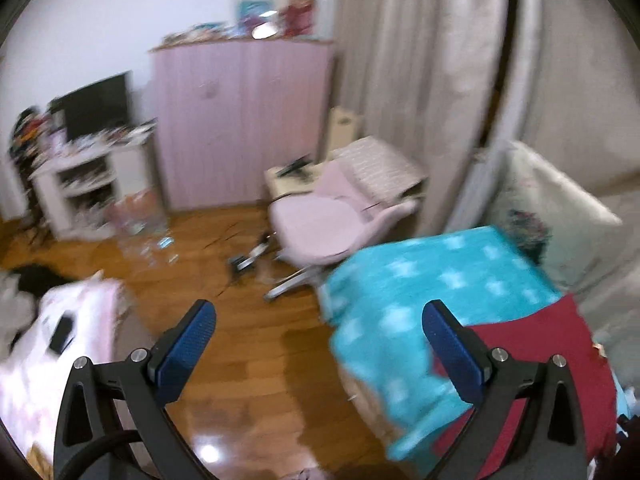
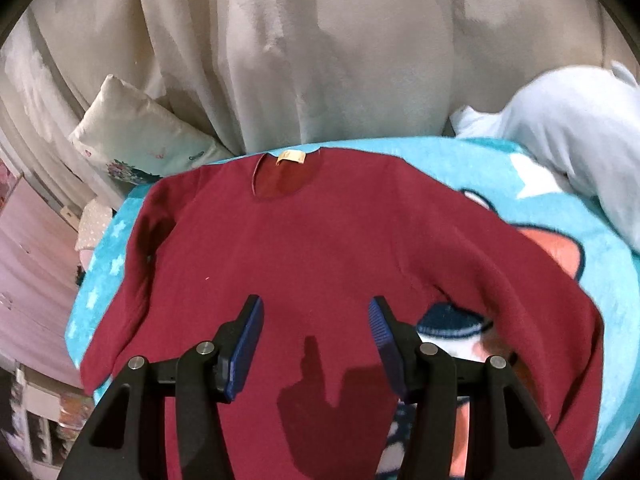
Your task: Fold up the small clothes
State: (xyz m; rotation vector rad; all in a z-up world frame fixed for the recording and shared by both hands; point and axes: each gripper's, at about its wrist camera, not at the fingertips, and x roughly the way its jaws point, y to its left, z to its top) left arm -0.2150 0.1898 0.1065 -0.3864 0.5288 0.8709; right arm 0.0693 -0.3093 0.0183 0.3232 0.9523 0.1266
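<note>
A dark red long-sleeved top lies spread flat on a turquoise blanket, collar and yellow label at the far side, sleeves hanging outward. My right gripper is open and empty, hovering just above the top's lower middle. My left gripper is open and empty, held out over the wooden floor beside the bed. In the left wrist view a corner of the red top shows on the blanket to the right of the fingers.
Beige curtains hang behind the bed. A pale pillow lies at the far left, a light blue garment at the far right. A pink chair, pink wardrobe and a pink cloth stand around the floor.
</note>
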